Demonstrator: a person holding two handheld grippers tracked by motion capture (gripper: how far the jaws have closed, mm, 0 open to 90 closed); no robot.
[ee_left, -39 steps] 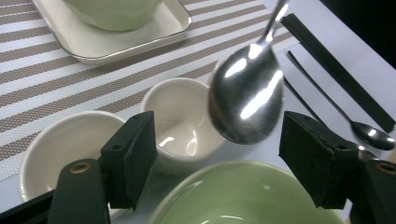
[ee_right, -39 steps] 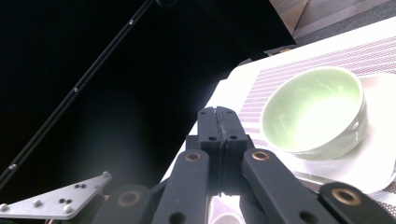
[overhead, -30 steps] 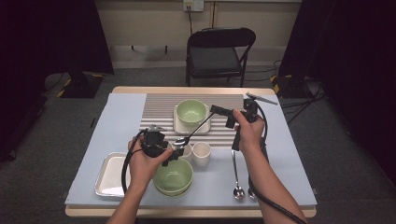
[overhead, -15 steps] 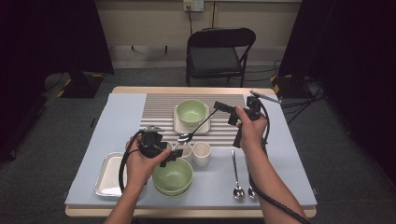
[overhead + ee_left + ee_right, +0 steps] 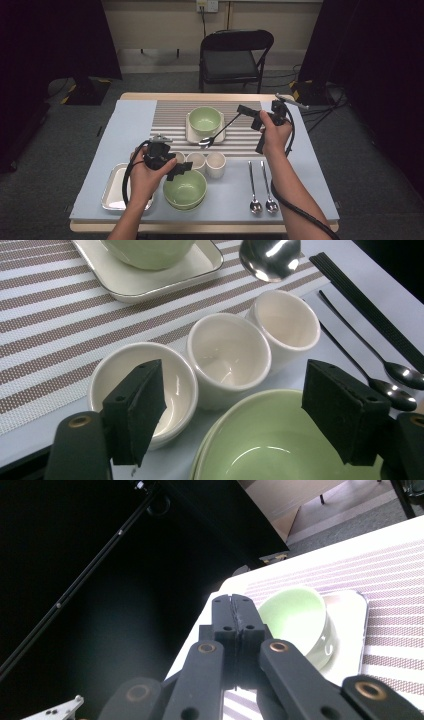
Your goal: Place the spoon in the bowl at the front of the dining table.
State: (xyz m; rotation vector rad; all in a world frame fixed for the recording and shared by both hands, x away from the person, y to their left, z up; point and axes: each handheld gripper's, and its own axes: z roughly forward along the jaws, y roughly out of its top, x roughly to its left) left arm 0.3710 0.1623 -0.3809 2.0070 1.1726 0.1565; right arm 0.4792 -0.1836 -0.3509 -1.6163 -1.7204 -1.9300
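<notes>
My right tongs (image 5: 248,111) are clamped on a spoon (image 5: 215,134), its bowl hanging at 12 o'clock of the cups (image 5: 215,164). My left tongs (image 5: 181,168) stand apart over the front bowl (image 5: 185,189). Risk: the thin handle pivots, and the spoon drops onto a cup.

A black folding chair (image 5: 235,55) on grey, perhaps carpeted, floor (image 5: 50,150).

Three cups (image 5: 199,162) stand in a row between the near bowl (image 5: 185,189) and the tray-borne bowl (image 5: 205,121) behind.
</notes>
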